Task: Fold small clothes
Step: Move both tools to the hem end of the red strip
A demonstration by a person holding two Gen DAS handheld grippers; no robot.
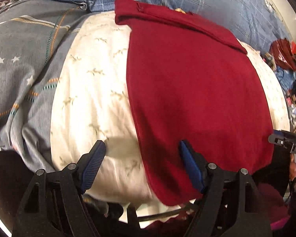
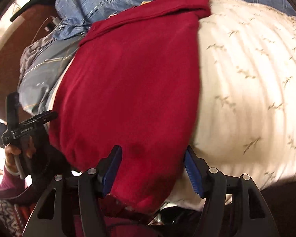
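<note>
Bedsheet (image 1: 92, 90); red garment (image 1: 187, 90) under spread fingers (image 1: 94, 165).

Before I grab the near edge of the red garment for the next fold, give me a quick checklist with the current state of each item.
1. Left gripper open: ok.
2. Right gripper open: ok.
3. Red garment lying flat on the cream sheet: ok.
4. Far edge already folded over: ok.
5. Near edge between each gripper's fingers: ok for the left corner; cannot tell for the right.
6. Nothing lying on the garment: ok.
</note>
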